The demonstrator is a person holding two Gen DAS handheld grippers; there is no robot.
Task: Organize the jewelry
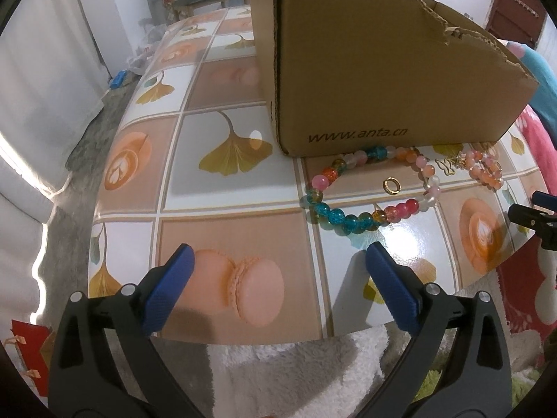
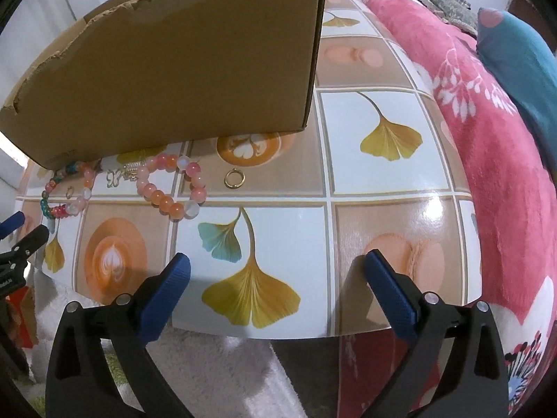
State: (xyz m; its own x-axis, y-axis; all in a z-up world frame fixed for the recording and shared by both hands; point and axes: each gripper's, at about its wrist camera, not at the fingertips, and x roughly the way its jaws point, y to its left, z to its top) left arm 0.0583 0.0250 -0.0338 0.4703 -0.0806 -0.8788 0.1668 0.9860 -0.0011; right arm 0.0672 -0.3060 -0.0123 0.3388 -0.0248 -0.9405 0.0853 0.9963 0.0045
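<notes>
Nearest, the left gripper [image 1: 278, 271] and right gripper [image 2: 276, 278] gape wide, empty; beyond them the multicolour bracelet [image 1: 334, 214], pink bracelet [image 2: 167, 203] and gold ring [image 2: 234, 177] lie loose on the table [image 2: 383, 160] before the cardboard box [image 1: 365, 80], nothing visibly sorted yet

two bracelets [image 1: 369, 191], two rings [image 1: 391, 185], one box [image 1: 383, 69]

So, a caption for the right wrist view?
Open right gripper above the table, facing bracelets, ring and box.

Tabletop [image 1: 216, 209] showing glossy, smooth printed covering. Box [image 1: 365, 69] appearing matt corrugated cardboard, torn edge rough. Bracelet [image 1: 348, 221] beads looking glassy; ring [image 2: 234, 178] gleaming metallic. Blanket [image 2: 470, 139] looking fuzzy cloth.
</notes>
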